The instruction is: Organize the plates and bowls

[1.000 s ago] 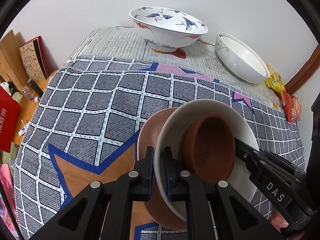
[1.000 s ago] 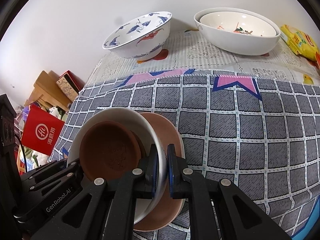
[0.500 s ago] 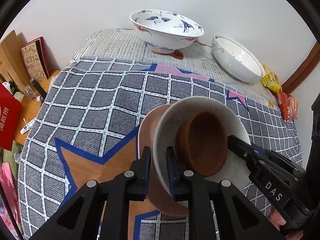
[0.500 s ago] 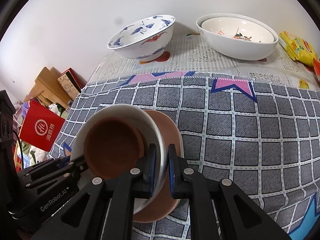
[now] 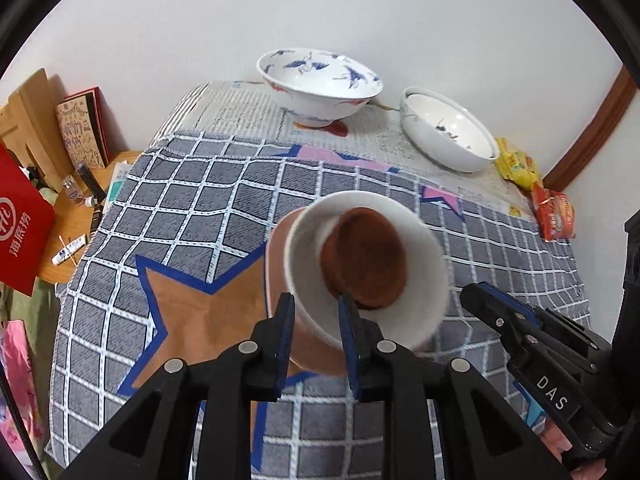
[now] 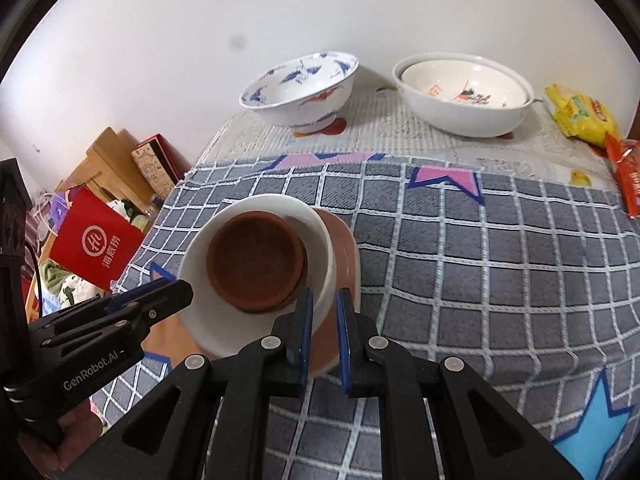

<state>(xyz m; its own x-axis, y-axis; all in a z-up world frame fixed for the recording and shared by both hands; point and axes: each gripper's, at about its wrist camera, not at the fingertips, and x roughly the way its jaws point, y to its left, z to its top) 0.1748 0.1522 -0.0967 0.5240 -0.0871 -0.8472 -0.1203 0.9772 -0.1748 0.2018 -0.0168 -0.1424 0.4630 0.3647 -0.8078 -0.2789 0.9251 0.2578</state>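
A stack sits on the checked cloth: a brown plate underneath, a white bowl on it, and a small brown dish inside the bowl. My left gripper hovers at the bowl's near rim. Its jaws are opening, and the rim shows in the gap with neither pad pressing on it. My right gripper has its jaws close together over the far side of the stack, where the rims of the bowl and plate show through the slit. In the left wrist view the right gripper stands just off the bowl's edge.
A blue-patterned bowl and nested white bowls stand on newspaper at the back by the wall. Snack packets lie at the right edge. A red bag and a low wooden side table with small items stand left of the table.
Both grippers have risen and drawn back from the stack, which stays on the cloth and looks smaller. The left jaws have widened. The right gripper's tip has come off the bowl.
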